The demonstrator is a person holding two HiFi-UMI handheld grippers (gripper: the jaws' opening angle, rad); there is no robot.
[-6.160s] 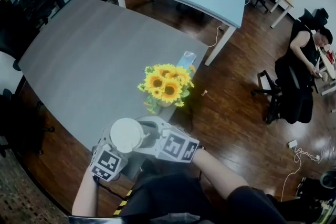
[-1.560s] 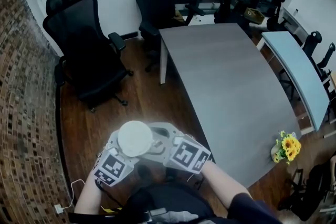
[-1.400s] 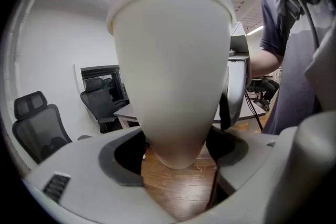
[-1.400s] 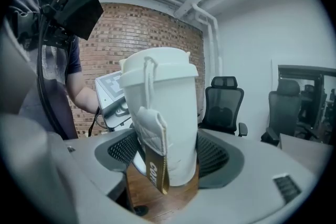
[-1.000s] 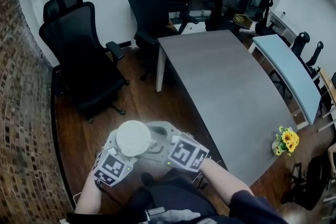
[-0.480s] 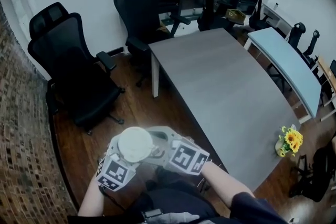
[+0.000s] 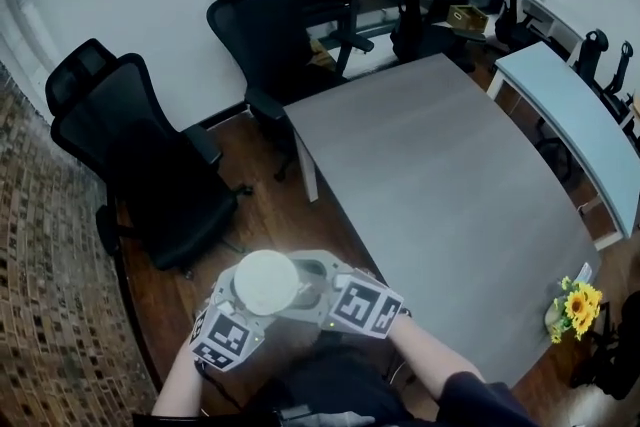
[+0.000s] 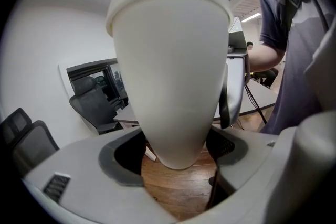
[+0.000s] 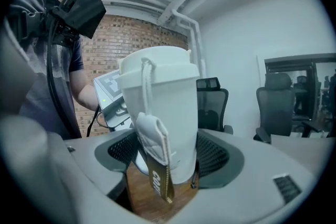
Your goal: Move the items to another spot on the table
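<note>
Left tool (image 8: 177,157): clenched on the lower, narrow part of a white cup (image 8: 170,60), one jaw on each side of it.
Right tool (image 9: 168,161): also clenched on the cup (image 9: 163,107), gripping it from the opposite side, so the two tools share one load.
Where the cup is: in the head view the cup (image 7: 265,280) is carried in the air close to the person's body, over the wooden floor (image 7: 300,215) and not over the counter.
Long axis: upright, with the lid (image 7: 266,277) on top and the tapered base down between the jaws.
Key relation: the grey counter (image 7: 450,175) lies up and to the right of the tools in the head view, with its near edge just beside the right tool. The right hand is the nearer one, so I judge that the carry has to go on that way before any set-down.
Other items: sunflowers (image 7: 573,307) stand at the far right corner of the counter, well apart from the cup.
Surroundings: black office chairs (image 7: 150,165) stand to the left and behind the counter's end.
Writing: a brown tag (image 9: 157,182) hangs on a string down the cup's side. It has pale letters, but they are tilted and too cut off to read. The cup itself shows no print.
</note>
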